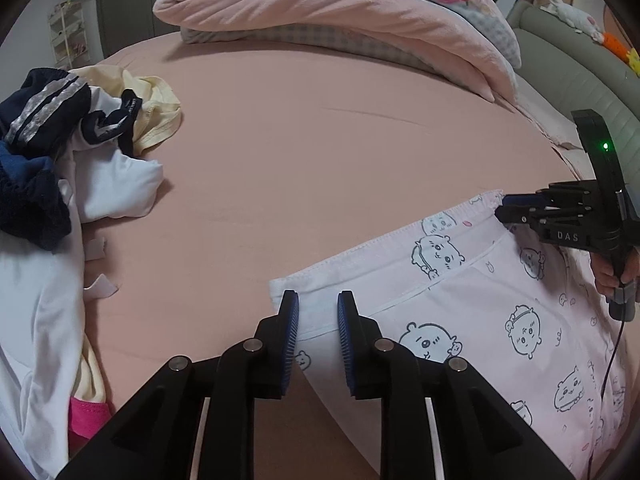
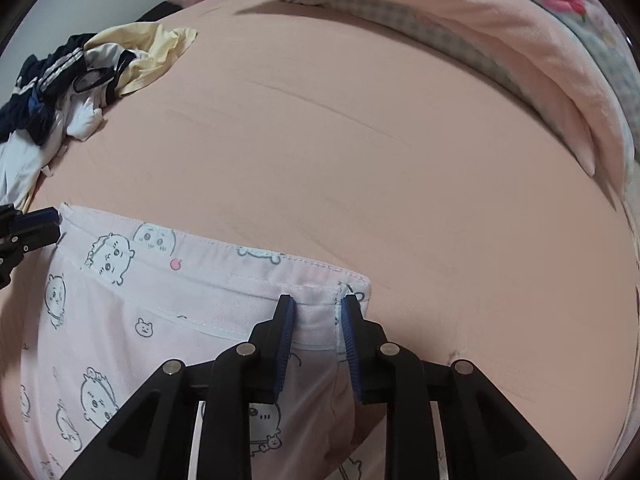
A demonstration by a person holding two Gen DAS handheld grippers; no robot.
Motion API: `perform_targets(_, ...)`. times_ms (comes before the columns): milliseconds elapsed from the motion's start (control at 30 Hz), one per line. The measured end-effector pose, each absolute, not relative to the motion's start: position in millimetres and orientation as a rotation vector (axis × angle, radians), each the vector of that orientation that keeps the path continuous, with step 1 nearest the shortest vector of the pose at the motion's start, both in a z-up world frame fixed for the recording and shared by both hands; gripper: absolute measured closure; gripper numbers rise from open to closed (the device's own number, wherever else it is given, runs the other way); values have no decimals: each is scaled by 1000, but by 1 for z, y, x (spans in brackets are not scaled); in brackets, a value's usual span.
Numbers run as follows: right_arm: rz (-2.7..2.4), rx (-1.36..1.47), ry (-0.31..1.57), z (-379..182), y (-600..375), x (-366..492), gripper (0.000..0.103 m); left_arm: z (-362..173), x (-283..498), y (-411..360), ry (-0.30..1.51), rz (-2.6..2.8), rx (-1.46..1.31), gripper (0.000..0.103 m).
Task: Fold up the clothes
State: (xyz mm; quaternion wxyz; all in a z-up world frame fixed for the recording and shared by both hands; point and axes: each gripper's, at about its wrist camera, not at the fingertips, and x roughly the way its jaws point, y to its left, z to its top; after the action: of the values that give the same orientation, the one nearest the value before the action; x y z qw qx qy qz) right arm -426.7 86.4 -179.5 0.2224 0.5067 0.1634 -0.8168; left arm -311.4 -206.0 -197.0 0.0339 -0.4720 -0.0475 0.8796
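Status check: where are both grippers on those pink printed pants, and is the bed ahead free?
Left gripper open, at one waistband corner. Right gripper open, at the other. Pink printed pants flat on sheet. Unfolded clothes pile lies off left.

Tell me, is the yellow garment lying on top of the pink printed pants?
No, the yellow garment lies in the clothes pile at the far left, apart from the pants across bare sheet.
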Motion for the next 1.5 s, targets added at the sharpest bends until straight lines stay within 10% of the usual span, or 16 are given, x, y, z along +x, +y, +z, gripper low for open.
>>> perform_targets(33, -2248, 1391, 431, -179, 90, -427, 100, -198, -311, -205, -143, 2705, -1451, 85)
perform_targets(167, -2260, 1338, 345, -166, 98, -423, 101, -190, -308, -209, -173, 2753, -1396, 98)
perform_targets(500, -2272, 1289, 142, -138, 116, -439, 101, -187, -314, -236, -362, 2689, -1437, 96)
perform_targets(633, -2272, 1270, 69, -138, 125, -432, 101, -197, -315, -224, -265, 2691, -1480, 79)
perform_targets(733, -2263, 1246, 59, -131, 125, -427, 101, -201, -313, -215, -241, 2693, -1449, 84)
perform_targets(767, -2256, 1233, 71, -126, 125, -423, 101, -199, -312, -211, -197, 2726, -1423, 101)
perform_targets(1500, -2388, 1243, -40, -119, 135, -451, 103, -180, -323, -235, -413, 2730, -1316, 94)
